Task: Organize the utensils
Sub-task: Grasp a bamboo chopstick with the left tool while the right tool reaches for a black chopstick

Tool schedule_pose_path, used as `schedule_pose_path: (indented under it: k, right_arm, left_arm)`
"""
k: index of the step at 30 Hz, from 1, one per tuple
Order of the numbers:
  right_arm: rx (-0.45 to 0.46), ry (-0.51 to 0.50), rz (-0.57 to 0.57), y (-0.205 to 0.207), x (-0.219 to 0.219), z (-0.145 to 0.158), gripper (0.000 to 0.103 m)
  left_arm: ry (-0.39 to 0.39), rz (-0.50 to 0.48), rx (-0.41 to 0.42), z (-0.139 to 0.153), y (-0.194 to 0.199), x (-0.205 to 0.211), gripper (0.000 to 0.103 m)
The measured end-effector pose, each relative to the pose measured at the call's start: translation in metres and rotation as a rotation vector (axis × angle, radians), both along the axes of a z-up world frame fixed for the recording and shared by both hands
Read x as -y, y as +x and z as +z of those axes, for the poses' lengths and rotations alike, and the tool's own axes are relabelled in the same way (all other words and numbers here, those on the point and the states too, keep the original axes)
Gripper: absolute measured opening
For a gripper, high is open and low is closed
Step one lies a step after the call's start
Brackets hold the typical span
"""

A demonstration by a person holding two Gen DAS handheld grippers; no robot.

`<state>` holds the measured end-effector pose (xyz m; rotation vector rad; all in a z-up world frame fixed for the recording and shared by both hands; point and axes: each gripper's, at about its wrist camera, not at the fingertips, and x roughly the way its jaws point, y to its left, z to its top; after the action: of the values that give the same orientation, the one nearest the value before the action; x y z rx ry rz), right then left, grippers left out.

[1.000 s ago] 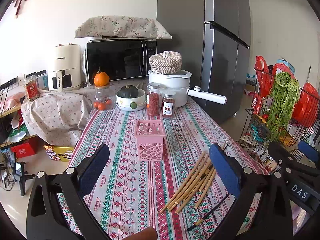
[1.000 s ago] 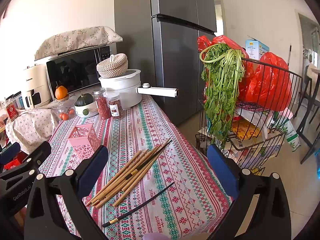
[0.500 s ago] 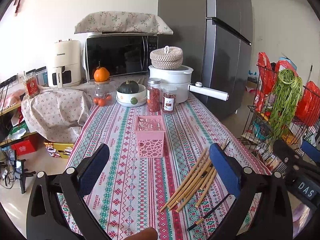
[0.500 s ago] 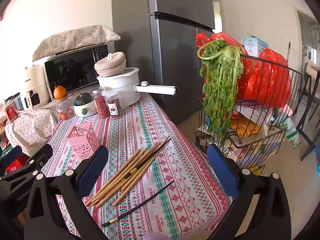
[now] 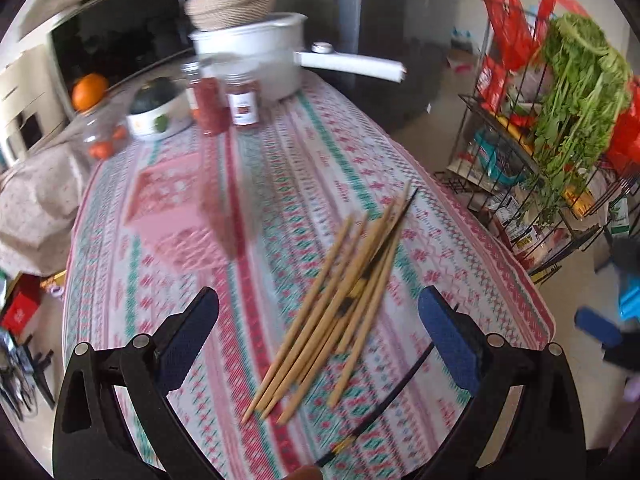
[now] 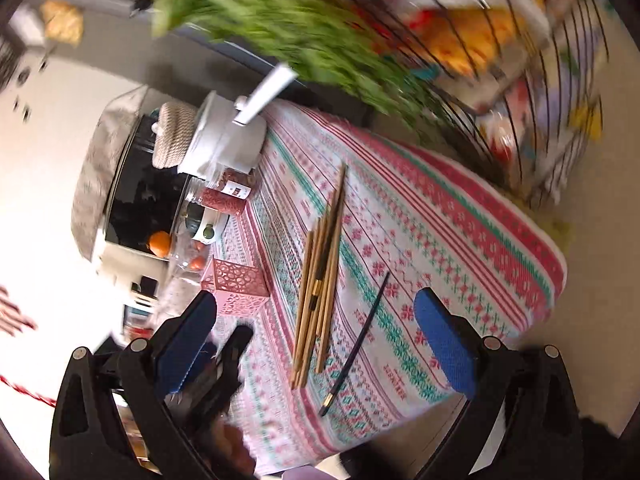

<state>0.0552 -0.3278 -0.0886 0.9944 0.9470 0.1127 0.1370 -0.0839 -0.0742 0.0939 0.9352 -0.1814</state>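
Patterned tablecloth [image 5: 304,168] holds bamboo chopsticks [image 5: 340,292] at centre, black chopstick [image 5: 384,396] at 5 o'clock, blurred, probably pink basket [image 5: 172,216] at 10. Left gripper [image 5: 320,344], right gripper [image 6: 320,344] both spread wide, empty.

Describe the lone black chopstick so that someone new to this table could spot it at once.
Start at the patterned tablecloth and find the bundle of bamboo chopsticks near its front edge. Just to the right of that bundle, nearer the table edge, lies the black chopstick by itself. It is the only dark, thin stick lying apart, with a yellowish band near one end.
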Motion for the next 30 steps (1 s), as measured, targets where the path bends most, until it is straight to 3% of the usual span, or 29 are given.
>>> schedule_pose_path:
  k: [3,7,10,14,18,20,23,28,30]
  right_arm:
    - [-0.019,-0.009,0.000,0.002,0.004,-0.003,0.096]
    - [-0.049,0.010,0.042,0.010,0.006,-0.008,0.096]
    - [-0.075,0.022,0.077,0.014,0.006,-0.014,0.096]
    - [-0.102,0.044,0.097,0.016,0.008,-0.021,0.096]
    - [-0.114,0.041,0.113,0.018,0.004,-0.024,0.096]
    - [-0.123,0.031,0.109,0.019,0.002,-0.026,0.096]
    - [-0.147,0.016,0.094,0.020,0.002,-0.031,0.096]
    - [-0.216,-0.036,0.085,0.027,-0.003,-0.044,0.096]
    - [-0.241,-0.058,0.095,0.032,-0.009,-0.051,0.096]
  left_arm:
    - [0.034,-0.029,-0.123,-0.010,0.047,0.031,0.095]
    - [0.035,-0.018,-0.309,-0.043,0.099,0.050,0.075]
    - [0.081,0.020,-0.379,-0.066,0.122,0.050,0.061]
    - [0.107,0.035,-0.408,-0.083,0.136,0.044,0.048]
    - [0.113,0.027,-0.425,-0.095,0.142,0.043,0.042]
    - [0.127,0.018,-0.406,-0.096,0.144,0.045,0.027]
    - [0.128,0.002,-0.427,-0.102,0.149,0.047,0.018]
    - [0.084,-0.015,-0.411,-0.105,0.147,0.042,0.012]
    - [0.078,-0.020,-0.354,-0.101,0.140,0.037,0.011]
